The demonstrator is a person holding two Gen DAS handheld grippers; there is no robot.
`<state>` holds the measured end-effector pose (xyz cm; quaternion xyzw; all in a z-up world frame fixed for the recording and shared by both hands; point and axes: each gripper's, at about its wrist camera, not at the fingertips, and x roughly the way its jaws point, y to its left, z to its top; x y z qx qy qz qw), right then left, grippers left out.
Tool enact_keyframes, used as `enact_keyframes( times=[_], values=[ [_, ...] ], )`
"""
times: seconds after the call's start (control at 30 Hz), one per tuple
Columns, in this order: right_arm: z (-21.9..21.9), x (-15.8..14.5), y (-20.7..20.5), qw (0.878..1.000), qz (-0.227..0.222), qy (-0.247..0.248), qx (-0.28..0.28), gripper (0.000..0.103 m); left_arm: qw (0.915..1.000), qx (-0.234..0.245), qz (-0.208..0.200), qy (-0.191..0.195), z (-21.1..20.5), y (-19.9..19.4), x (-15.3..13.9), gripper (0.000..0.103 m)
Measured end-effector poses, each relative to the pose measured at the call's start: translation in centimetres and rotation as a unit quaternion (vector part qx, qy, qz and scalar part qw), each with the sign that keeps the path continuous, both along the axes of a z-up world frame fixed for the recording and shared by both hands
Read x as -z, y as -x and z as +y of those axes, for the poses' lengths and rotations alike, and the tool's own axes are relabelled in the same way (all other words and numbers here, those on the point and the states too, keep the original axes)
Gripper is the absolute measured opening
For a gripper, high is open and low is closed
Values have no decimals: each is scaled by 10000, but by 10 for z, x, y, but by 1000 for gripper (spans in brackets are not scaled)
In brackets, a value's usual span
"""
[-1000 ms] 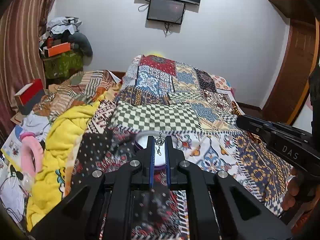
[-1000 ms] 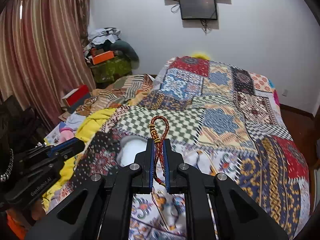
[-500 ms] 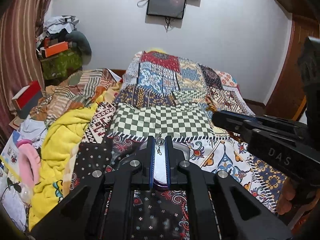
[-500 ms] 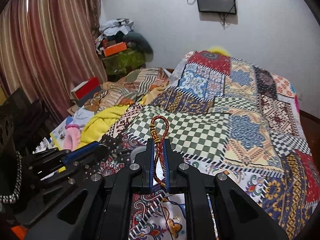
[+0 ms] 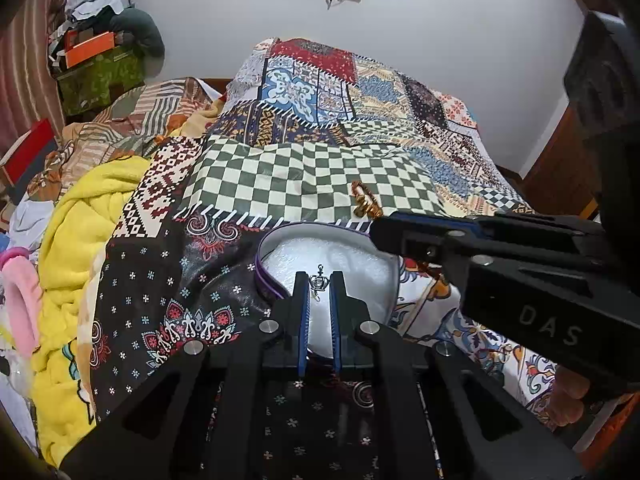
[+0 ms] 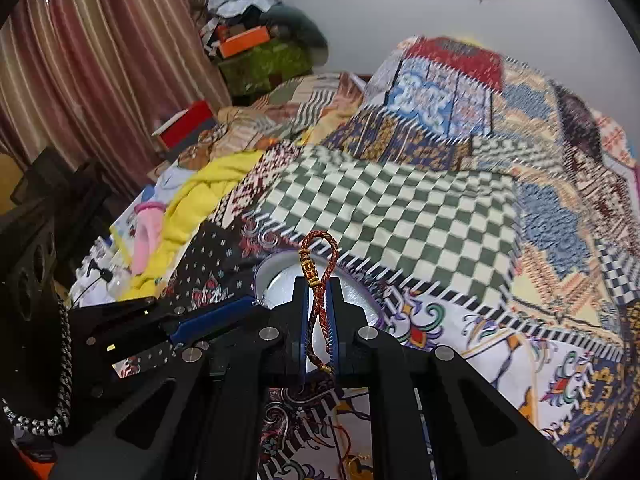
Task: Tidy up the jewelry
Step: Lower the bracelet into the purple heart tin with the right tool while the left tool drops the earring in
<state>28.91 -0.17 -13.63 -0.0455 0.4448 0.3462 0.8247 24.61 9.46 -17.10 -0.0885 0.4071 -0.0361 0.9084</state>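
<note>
My left claw (image 5: 319, 286) is clenched on a small crown charm (image 5: 319, 281), held just above the round white dish (image 5: 276, 242) on the bed (image 5: 304, 176). My right claw (image 6: 319, 292) is clenched on a red braided bracelet (image 6: 318, 264), its loop sticking up past the tips, over the same dish. Both claws crowd one small target, so I judge they could knock together. The charm is tiny and could slip onto the busy quilt, where I would struggle to find it. The bracelet's dangling tail might snag on the rim.
</note>
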Motion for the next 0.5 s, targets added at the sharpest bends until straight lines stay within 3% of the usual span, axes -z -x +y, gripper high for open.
enact_keyframes(
  times=[0.27, 0.5],
  values=[
    [2, 11, -7, 9996, 254, 137, -14, 9, 10000, 18, -34, -15, 2, 0, -4, 8],
    [-4, 4, -4, 9994, 315, 125, 9, 26, 9999, -88, -66, -32, 4, 10, -13, 8]
  ],
)
